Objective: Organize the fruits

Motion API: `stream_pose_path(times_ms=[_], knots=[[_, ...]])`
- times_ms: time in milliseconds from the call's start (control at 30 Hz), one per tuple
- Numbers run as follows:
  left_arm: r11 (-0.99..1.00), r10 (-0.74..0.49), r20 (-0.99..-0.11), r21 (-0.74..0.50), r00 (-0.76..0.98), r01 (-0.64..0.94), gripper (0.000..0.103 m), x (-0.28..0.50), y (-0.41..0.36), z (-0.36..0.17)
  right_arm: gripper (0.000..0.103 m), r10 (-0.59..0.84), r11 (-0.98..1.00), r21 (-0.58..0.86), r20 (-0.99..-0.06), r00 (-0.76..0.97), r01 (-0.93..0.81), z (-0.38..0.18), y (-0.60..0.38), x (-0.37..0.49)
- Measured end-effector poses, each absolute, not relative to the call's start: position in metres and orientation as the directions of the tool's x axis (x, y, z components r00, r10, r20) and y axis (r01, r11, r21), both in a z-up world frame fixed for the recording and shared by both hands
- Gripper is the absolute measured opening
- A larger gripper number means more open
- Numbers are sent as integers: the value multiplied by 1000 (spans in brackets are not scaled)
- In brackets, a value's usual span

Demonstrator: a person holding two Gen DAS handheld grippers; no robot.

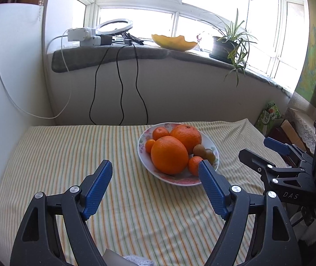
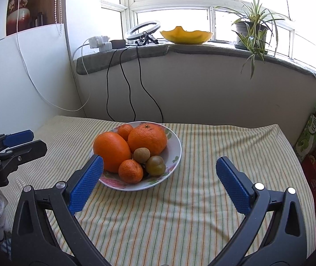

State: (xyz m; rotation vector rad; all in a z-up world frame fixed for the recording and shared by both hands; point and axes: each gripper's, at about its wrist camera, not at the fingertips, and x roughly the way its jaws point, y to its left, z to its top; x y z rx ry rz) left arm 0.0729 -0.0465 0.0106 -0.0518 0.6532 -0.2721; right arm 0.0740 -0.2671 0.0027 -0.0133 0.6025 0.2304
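Striped cloth (image 2: 180, 199) covers the table; a floral plate (image 2: 175, 148) sits on it toward the far edge, at about 11 o'clock from the right gripper (image 2: 159, 170) and 1 o'clock from the left gripper (image 1: 155, 173). On the plate: an oval orange (image 2: 112, 151), long axis running roughly 10 to 4 o'clock in the right wrist view, touching a rounder orange (image 2: 147, 140) whose stem end faces up. Three small mandarins: near one (image 2: 130, 171) at the plate's 6 o'clock, far one (image 2: 125, 131) at 12, a third (image 1: 149, 145) seen only from the left wrist. Brown kiwi (image 2: 141, 154) and greenish plum (image 2: 155, 165) touch, at 4 o'clock. Both grippers gape wide, holding nothing, hovering short of the plate. Yellow dish (image 2: 186, 36) and potted plant (image 2: 250, 30) on the windowsill.
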Motion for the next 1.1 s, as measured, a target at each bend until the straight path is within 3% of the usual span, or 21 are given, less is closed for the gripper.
stream_pose_path(times_ms=[1100], knots=[[965, -260, -596, -122, 760, 234, 80, 69, -48, 9, 103, 218, 974, 78, -572, 791, -212, 1, -269, 70]])
